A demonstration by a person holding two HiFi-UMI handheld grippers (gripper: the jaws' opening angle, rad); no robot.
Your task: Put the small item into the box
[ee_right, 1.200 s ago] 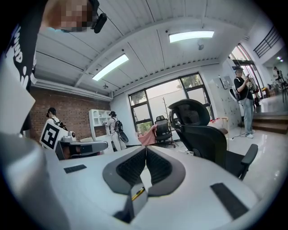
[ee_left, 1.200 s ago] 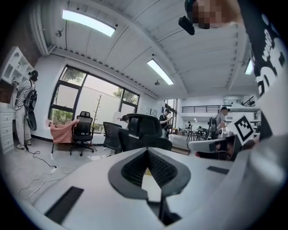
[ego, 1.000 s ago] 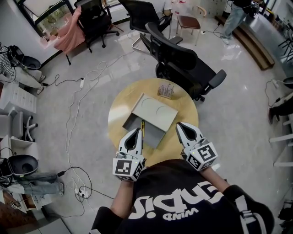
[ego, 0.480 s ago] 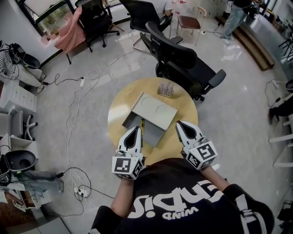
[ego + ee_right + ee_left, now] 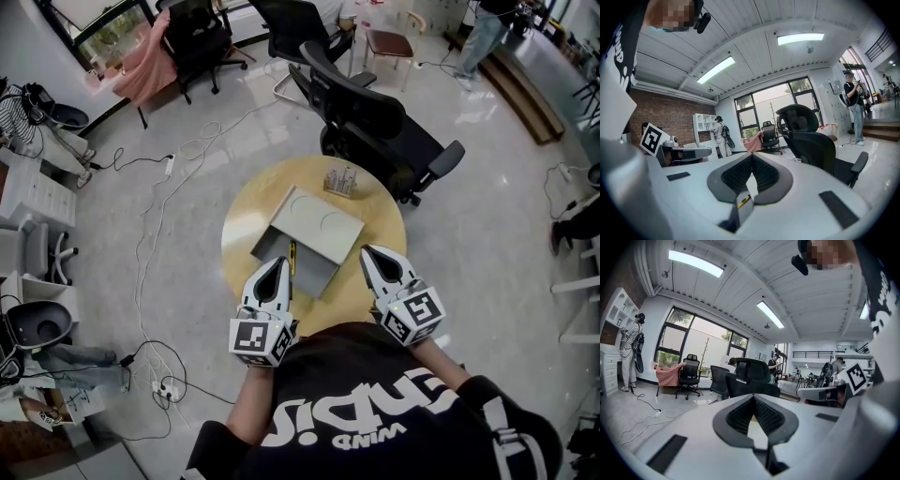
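Left gripper (image 5: pixel 753 399), jaws together, black chair (image 5: pixel 754 377) beyond

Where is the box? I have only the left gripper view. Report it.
Observer: The box lies open at mid-table, just beyond the left gripper.
Operator: Give me its contents.
Observer: A thin yellow-and-black item lies in its open compartment, on the side nearer your gripper.
Operator: Report the right gripper.
Observer: The right gripper has its jaws together and holds nothing, over the table's near part.
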